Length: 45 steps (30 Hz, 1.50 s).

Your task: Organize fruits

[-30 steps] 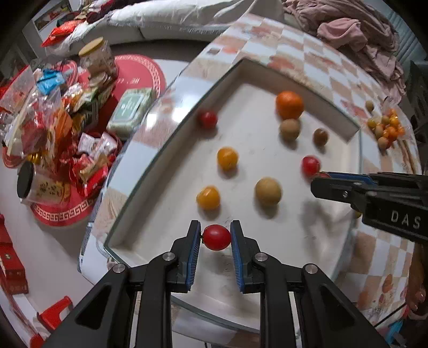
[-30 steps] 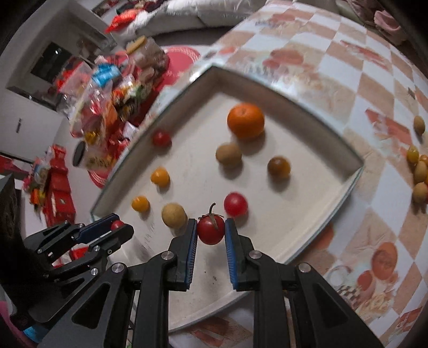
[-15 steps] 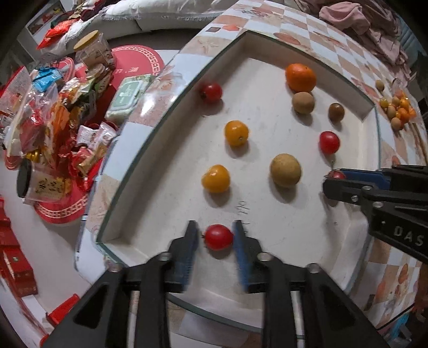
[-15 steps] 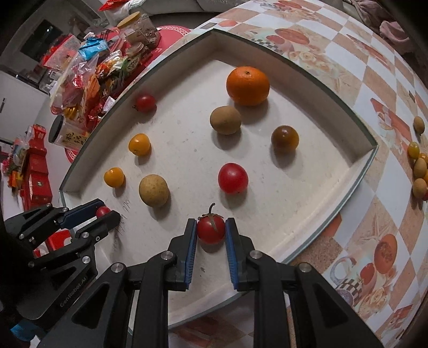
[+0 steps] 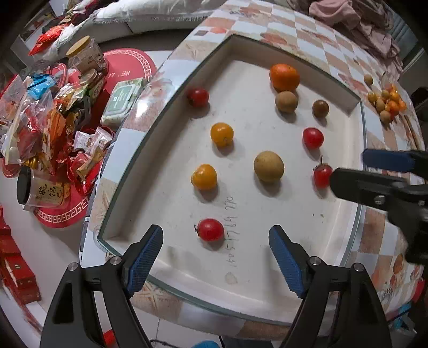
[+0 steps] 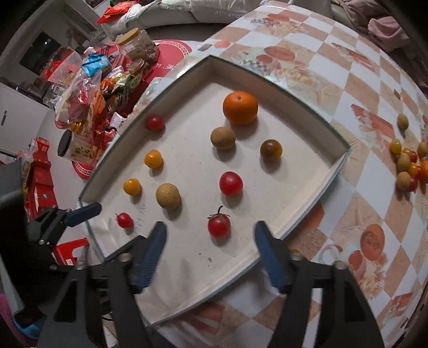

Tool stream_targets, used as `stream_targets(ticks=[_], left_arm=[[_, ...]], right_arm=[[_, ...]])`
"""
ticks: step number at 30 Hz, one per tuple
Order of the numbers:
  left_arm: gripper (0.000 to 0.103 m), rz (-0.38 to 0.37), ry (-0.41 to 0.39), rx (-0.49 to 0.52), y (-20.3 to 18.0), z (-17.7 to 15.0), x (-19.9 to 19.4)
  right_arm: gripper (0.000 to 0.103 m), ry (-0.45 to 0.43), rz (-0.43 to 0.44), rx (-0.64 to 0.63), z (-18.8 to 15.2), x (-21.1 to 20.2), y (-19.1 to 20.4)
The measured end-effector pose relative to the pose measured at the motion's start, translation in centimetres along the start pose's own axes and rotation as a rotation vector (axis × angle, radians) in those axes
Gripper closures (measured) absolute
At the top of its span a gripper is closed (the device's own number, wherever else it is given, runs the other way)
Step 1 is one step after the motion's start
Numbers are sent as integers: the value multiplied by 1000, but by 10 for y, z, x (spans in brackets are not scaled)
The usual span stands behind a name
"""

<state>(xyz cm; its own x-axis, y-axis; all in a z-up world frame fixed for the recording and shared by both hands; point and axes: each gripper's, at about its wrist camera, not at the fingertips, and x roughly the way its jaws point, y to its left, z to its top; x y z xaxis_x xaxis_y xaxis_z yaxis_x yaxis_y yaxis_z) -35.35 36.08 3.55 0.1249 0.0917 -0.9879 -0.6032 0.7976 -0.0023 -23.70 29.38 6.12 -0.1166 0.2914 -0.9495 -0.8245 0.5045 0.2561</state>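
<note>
A white tray (image 5: 267,214) (image 6: 267,230) holds several fruits in rows. My left gripper (image 5: 216,257) is open and empty, a red cherry tomato (image 5: 210,229) lying on the tray just ahead of its fingers. My right gripper (image 6: 210,250) is open and empty, a stemmed red tomato (image 6: 218,225) lying on the tray between and ahead of its fingers. That stemmed tomato also shows in the left wrist view (image 5: 321,174). Other fruits on the tray: an orange (image 6: 240,107), two yellow tomatoes (image 5: 221,134), brown round fruits (image 5: 268,166), more red tomatoes (image 6: 231,183).
A pile of small loose fruits (image 6: 409,166) lies on the checkered tablecloth (image 6: 361,107) to the right of the tray. Snack packets and jars (image 5: 53,120) crowd a low surface on the left, beyond the table's edge. Pink cloth (image 5: 355,21) lies at the far right.
Both grippers opened wide and let go of their tomatoes, which now rest on the tray. Both grippers have drawn back slightly from the fruit.
</note>
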Motion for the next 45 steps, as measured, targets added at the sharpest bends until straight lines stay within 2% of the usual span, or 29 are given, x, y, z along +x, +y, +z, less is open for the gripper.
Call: stream_targets(ticks=[5, 7, 9, 12, 16, 19, 23, 29, 35, 45], left_arm=[[20, 8, 13, 15, -3, -1, -4], [3, 19, 24, 25, -4, -3, -5], [0, 24, 15, 35, -4, -5, -8], [0, 42, 8, 51, -4, -7, -14], [0, 68, 1, 47, -2, -7, -25], [0, 90, 27, 41, 0, -6, -31], [0, 54, 62, 46, 1, -5, -40], [0, 14, 71, 83, -5, -3, -58], [0, 15, 88, 174, -15, -4, -71], [0, 0, 62, 217, -20, -7, -86]], right_arm=[[21, 7, -34, 30, -1, -9, 2], [18, 7, -48, 58, -3, -12, -1], [16, 10, -65, 80, -5, -14, -4], [0, 9, -85, 106, -10, -20, -10], [0, 39, -117, 129, -18, -27, -15], [0, 59, -132, 135, -22, -35, -15], [0, 73, -150, 124, -29, -47, -9], [0, 87, -158, 128, -41, -62, 3], [0, 76, -154, 150, -44, -74, 8], [0, 44, -178, 186, -39, -89, 5]])
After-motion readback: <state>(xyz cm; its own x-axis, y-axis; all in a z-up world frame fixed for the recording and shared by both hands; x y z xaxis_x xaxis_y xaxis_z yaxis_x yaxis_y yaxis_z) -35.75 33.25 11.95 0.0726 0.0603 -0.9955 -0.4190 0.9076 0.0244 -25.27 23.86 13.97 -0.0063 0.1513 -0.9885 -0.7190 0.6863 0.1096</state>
